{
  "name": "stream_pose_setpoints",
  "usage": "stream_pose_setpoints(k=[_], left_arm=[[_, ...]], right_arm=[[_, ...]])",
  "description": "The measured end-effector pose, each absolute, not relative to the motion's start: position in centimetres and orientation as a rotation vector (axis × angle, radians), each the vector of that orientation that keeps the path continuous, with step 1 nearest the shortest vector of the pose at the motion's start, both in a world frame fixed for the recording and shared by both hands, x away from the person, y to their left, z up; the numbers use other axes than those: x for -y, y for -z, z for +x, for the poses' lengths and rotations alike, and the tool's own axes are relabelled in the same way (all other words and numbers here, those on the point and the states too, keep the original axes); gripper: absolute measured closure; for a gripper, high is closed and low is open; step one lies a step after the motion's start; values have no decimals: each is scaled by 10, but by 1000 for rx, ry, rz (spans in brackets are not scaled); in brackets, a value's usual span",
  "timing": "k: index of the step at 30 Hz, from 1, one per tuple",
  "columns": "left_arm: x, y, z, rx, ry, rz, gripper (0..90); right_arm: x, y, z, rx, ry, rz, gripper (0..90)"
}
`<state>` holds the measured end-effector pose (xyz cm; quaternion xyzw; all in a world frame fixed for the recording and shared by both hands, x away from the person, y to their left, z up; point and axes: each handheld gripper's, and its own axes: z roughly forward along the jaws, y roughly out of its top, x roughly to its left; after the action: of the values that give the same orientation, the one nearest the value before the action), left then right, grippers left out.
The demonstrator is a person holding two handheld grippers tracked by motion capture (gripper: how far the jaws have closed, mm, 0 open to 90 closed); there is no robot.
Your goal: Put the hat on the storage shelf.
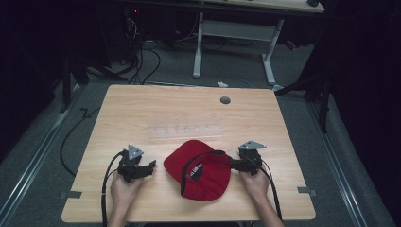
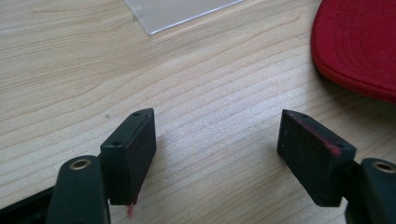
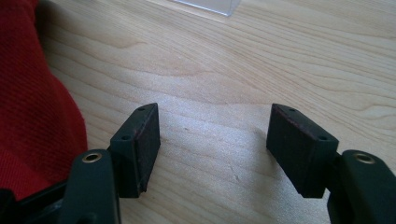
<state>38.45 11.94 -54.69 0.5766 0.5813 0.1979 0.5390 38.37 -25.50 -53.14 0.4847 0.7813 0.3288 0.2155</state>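
A red cap (image 1: 198,171) with a black inner band lies on the wooden table (image 1: 142,109), near its front edge. My left gripper (image 1: 142,166) rests just left of the cap, held by a hand. In the left gripper view my left gripper (image 2: 217,126) is open over bare wood, with the cap's red brim (image 2: 359,46) at the upper right. My right gripper (image 1: 242,163) sits at the cap's right side. In the right gripper view my right gripper (image 3: 214,116) is open with nothing between the pads, and the cap's red cloth (image 3: 32,93) lies beside its left jaw.
A clear plastic piece (image 1: 187,128) lies flat on the table beyond the cap, with an edge of the clear plastic piece (image 2: 177,11) at the top of the left gripper view. A grey grommet (image 1: 225,100) sits near the far edge. Another desk's legs (image 1: 198,47) and cables stand on the floor behind.
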Motion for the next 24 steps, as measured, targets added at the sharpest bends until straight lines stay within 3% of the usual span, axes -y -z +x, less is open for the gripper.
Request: stream_pose_setpoints(k=[24], left_arm=[[-119, 547, 384, -1381, -470, 1376, 265]], right_arm=[[256, 531, 382, -2174, -908, 1339, 326]])
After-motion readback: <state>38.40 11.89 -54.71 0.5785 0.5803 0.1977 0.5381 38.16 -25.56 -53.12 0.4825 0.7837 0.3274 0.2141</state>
